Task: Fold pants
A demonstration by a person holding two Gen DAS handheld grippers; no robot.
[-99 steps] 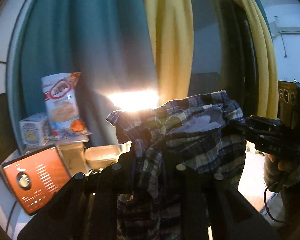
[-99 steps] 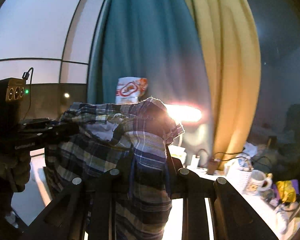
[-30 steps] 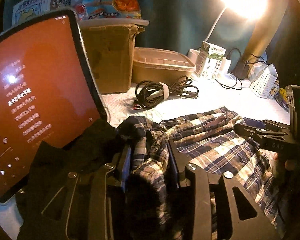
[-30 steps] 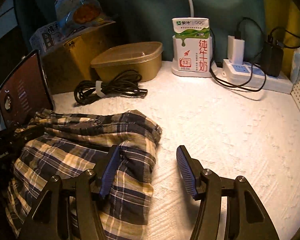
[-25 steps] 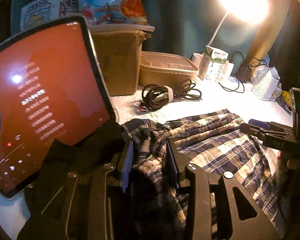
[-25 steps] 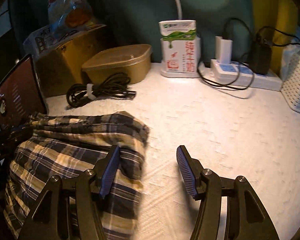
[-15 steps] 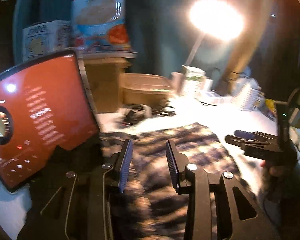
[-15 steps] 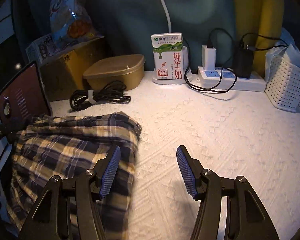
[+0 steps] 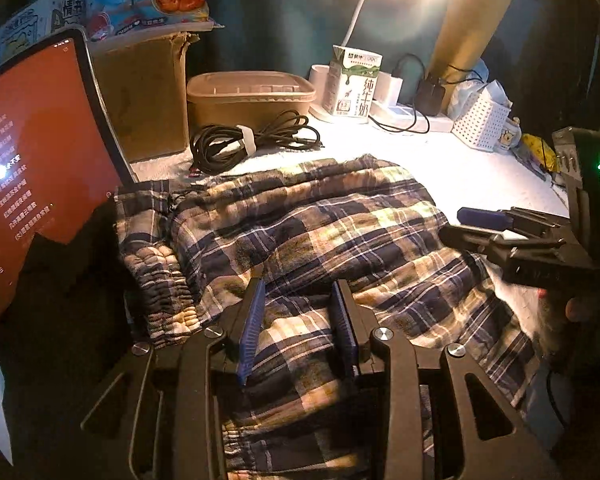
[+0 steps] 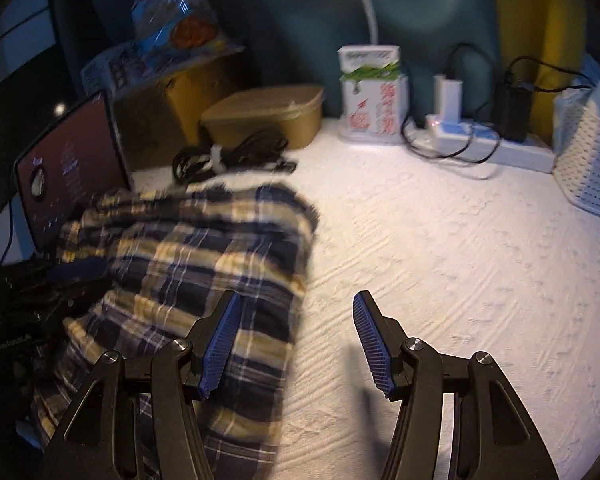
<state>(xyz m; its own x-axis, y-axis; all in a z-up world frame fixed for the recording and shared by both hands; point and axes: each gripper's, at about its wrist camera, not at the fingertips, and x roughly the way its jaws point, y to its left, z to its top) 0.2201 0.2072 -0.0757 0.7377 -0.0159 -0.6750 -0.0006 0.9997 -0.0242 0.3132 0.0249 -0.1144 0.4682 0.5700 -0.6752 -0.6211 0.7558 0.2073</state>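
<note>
The biggest risk, as I judge it, is snagging: the plaid pants (image 9: 320, 240) lie close to the coiled black cable (image 9: 244, 144) at the back of the table and touch the base of the red-screened tablet (image 9: 32, 168) at the table's left edge. A sweeping fold toward either could drag the cable or tip the tablet. The milk carton (image 9: 354, 84) and the power strip (image 10: 496, 148) along the back edge are well apart from the cloth, so they look safer. A second risk is a shallow pinch: the fabric is loose and bunched at the elastic waistband (image 9: 160, 276), so a grip may catch only 1 layer and let the fold slump.

The pants rest in a rumpled folded heap on the white textured table (image 10: 440, 240), toward its left front part, waistband at the left.

The left gripper (image 9: 298, 320) hangs over the near middle of the heap, its 2 blue-padded fingers (image 9: 252, 320) moderately parted with nothing between them; plaid cloth shows below the gap, and I cannot tell if the tips touch it.

The right gripper (image 10: 296, 340) is spread wide and holds nothing. Its left finger (image 10: 220, 340) sits over the right edge of the pants, while the other one is over bare table just beside the cloth. The right wrist view is motion-blurred, so contact there is unclear.
</note>
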